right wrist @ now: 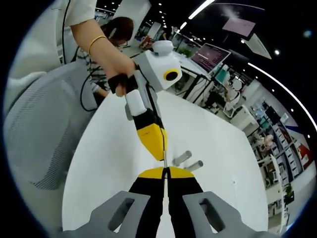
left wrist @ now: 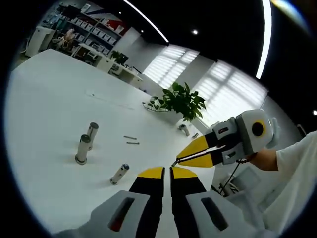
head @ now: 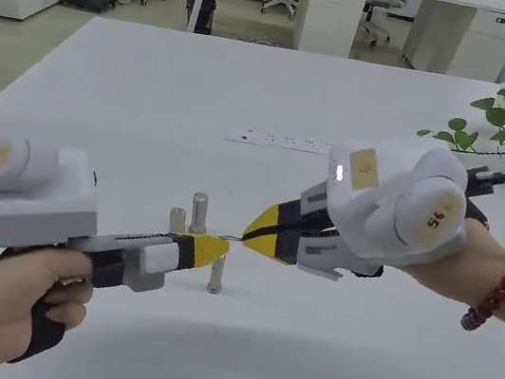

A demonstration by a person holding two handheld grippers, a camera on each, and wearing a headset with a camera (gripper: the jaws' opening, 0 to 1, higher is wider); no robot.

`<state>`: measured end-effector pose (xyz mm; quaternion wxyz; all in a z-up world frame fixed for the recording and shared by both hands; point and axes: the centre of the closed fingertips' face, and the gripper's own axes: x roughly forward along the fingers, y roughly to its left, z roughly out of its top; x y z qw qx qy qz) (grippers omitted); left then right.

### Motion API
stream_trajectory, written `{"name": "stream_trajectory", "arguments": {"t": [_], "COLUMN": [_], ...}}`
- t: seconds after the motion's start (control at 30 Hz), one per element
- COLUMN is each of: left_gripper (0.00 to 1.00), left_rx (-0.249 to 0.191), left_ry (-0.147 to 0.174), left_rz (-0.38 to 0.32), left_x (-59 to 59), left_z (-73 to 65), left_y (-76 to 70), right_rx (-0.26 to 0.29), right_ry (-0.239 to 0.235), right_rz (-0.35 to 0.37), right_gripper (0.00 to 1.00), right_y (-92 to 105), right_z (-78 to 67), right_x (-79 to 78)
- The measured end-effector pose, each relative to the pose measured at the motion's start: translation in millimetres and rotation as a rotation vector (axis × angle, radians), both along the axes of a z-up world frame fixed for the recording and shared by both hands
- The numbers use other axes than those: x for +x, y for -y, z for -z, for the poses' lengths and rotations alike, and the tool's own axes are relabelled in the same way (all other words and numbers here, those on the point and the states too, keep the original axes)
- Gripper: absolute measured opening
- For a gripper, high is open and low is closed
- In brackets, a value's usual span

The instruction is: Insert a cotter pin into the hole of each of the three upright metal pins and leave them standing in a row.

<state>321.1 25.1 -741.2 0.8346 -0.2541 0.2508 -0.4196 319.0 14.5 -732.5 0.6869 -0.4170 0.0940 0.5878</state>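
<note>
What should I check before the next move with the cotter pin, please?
1. Right gripper shut on the cotter pin: ok.
2. Left gripper shut, with its tips at the same cotter pin. Whether it grips the pin: cannot tell.
3. All three metal pins upright: ok.
4. Pins standing in a row: not ok. The nearest pin stands apart from the other two.
5. Pin holes facing the gripper, or already filled: cannot tell, too small.
6. Two spare cotter pins lying on the table: ok.
</note>
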Motion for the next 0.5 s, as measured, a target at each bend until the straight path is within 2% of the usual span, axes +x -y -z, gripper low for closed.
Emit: {"name": "stream_trajectory", "arguments": {"t": [0.17, 0.33, 0.5], "left_gripper": [0.02, 0.04, 0.02], "left_rx": [-0.042, -0.061, -0.074], "left_ry": [0.004, 0.000, -0.005], "left_rz": [0.013, 0.015, 0.020], "left_x": [-1.8, -0.6, -0.2], "left_z": [-6.4, -9.5, -11.3], "left_y": [2.0, 2.5, 4.9], "right_rx": [-0.002, 0.002, 0.009], "right_ry": [-0.002, -0.003, -0.008], "right_rz": [0.005, 0.001, -0.003], "right_gripper": [0.02, 0.02, 0.02], "right_y": [2.0, 1.7, -0.6], "right_z": [0.1, -0.2, 0.1], "right_x": [0.4, -1.5, -3.8]}}
